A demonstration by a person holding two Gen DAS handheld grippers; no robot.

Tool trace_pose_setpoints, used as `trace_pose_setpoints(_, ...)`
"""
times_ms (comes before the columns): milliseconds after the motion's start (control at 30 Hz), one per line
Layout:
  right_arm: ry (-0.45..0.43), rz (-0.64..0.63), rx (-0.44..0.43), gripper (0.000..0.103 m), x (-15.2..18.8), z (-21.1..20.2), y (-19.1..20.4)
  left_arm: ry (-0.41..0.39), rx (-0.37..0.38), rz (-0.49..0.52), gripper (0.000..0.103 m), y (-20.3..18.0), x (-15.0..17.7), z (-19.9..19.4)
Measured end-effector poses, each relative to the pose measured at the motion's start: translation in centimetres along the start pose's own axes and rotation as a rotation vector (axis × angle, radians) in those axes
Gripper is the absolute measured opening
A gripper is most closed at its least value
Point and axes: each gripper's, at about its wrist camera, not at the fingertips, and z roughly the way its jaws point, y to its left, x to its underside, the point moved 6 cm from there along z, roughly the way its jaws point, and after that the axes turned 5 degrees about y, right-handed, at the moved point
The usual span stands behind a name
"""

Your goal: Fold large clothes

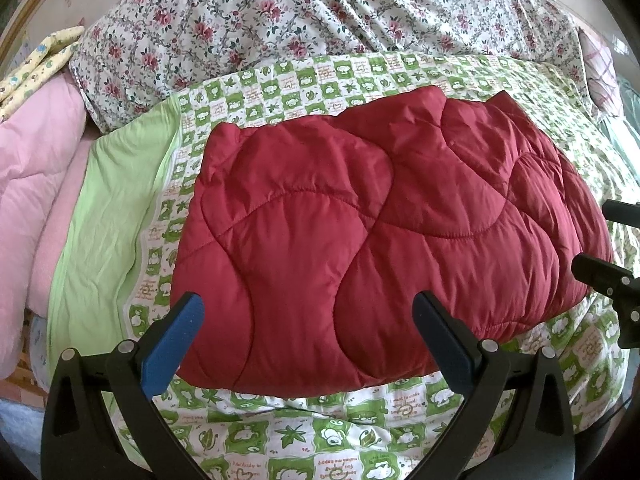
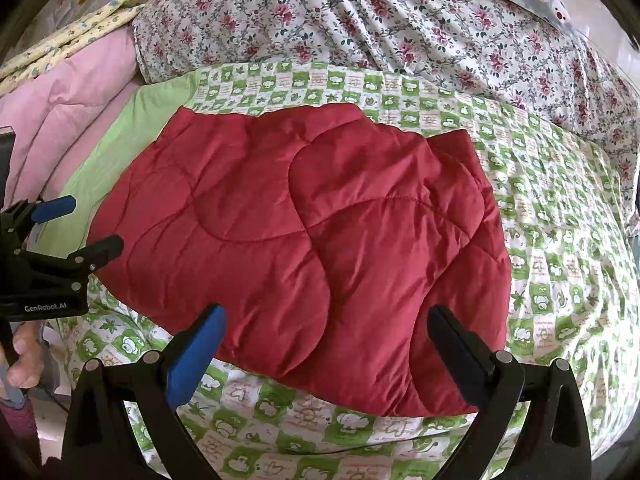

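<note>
Red quilted garment (image 1: 384, 232): padded, curved stitch lines, folded into a thick rectangular bundle, lying flat on the green-and-white checked quilt (image 1: 304, 440); middle of the bed, nothing gripping it.
Garment from right wrist view (image 2: 304, 248): long side runs left to right, layered edges visible at its right end.
Left gripper (image 1: 308, 344): jaws spread wide, empty, fingers hover at the garment's near edge; contact cannot be told.
Right gripper (image 2: 324, 352): jaws wide apart, holds nothing, poised over the near edge of the bundle.
Left gripper in right wrist view (image 2: 90, 226): at the garment's left end, open, blue pad showing.
Checked quilt: green plain border (image 1: 116, 216) on the left side.
Floral duvet (image 1: 320, 12): bunched behind the quilt.
Pink blanket (image 1: 36, 168): left of the quilt.
Yellow patterned cloth (image 1: 36, 64): on the pink blanket, far left.
</note>
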Motion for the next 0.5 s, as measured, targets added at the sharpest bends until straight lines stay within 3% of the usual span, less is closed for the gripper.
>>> trace_pose_setpoints(500, -0.002, 0.01, -0.001, 0.101, -0.03, 0.1, -0.21, -0.002, 0.018, -0.025, 0.103, 0.6, -0.11, 0.47)
